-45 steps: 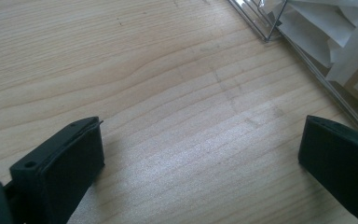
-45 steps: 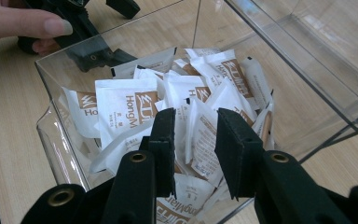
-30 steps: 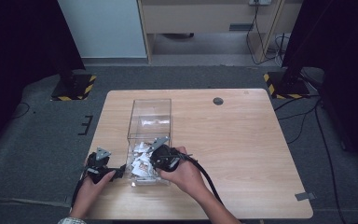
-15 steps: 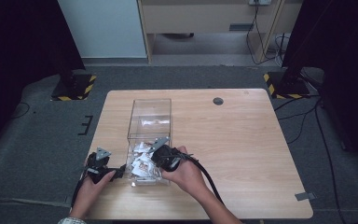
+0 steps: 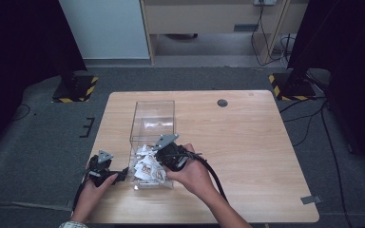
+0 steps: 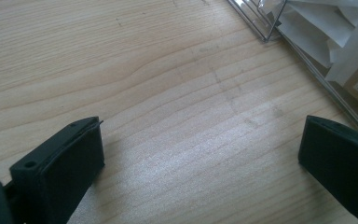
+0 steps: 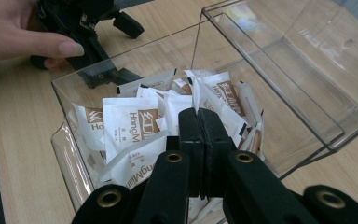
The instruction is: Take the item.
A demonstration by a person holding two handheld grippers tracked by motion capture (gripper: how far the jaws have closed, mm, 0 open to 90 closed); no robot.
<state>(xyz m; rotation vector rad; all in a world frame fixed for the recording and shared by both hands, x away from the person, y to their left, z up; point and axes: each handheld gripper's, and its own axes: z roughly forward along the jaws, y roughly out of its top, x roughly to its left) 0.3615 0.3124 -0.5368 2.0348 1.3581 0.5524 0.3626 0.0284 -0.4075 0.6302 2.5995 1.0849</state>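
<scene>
A clear plastic box [image 5: 152, 114] lies on the wooden table [image 5: 256, 142], its near part heaped with white and brown sachets [image 5: 147, 168]. My right gripper [image 5: 167, 154] hangs over that heap. In the right gripper view its jaws [image 7: 198, 116] are pressed together on the edge of one white sachet [image 7: 221, 100], which stands up from the pile [image 7: 130, 126]. My left gripper [image 5: 119, 175] rests on the table just left of the box. Its jaws [image 6: 200, 154] stand wide apart over bare wood, with the box wall [image 6: 307, 60] to the right.
The far half of the box [image 7: 284, 70] holds no sachets. A small dark round disc [image 5: 222, 102] sits in the table near its far edge. The other hand [image 7: 23, 32] and left gripper [image 7: 123, 49] lie beyond the box's near wall.
My right gripper has risen a little over the sachet heap. The left gripper has stayed where it was.
</scene>
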